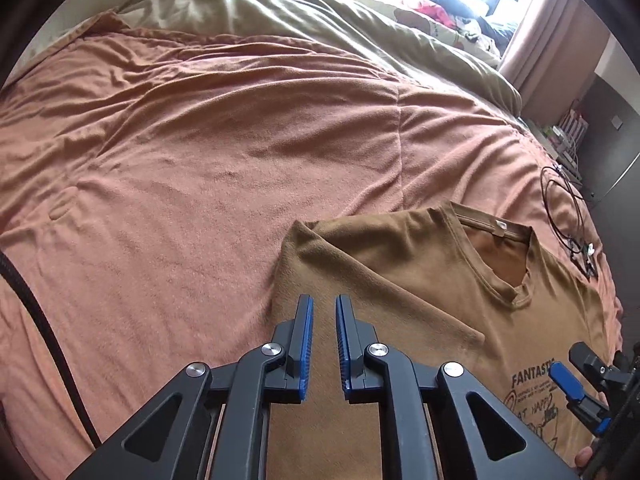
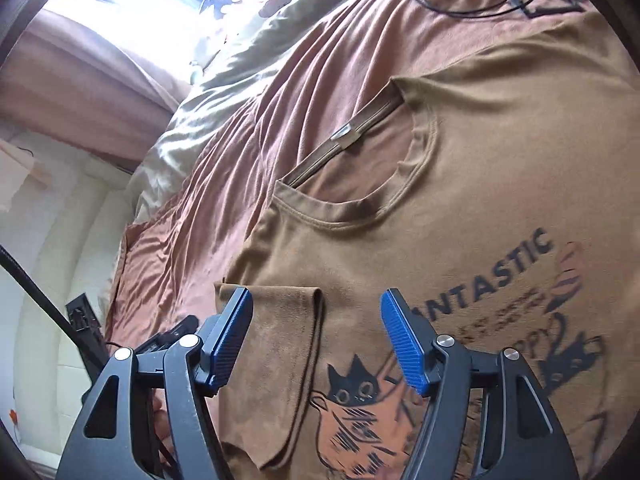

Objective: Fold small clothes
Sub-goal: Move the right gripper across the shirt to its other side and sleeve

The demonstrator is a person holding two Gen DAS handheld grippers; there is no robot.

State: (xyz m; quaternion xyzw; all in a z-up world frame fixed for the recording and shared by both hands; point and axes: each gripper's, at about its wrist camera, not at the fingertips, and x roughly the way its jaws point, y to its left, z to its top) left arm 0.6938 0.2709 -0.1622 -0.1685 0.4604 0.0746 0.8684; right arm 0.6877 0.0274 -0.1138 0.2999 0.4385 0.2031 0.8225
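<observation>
The brown T-shirt (image 2: 460,184) is laid flat near the bed's (image 1: 200,140) edge, one sleeve (image 2: 288,344) already folded in, so nothing is held by the narrow left gripper (image 1: 323,312) or the wide right gripper (image 2: 316,300).

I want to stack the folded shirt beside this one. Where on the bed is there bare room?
The widest bare stretch is the salmon-pink fleece blanket, between the brown printed T-shirt and the rumpled olive duvet. Past the shirt's collar it is crowded: a coiled black cable lies near the bed edge. Soft toys and clothes fill the far end by the window.
</observation>
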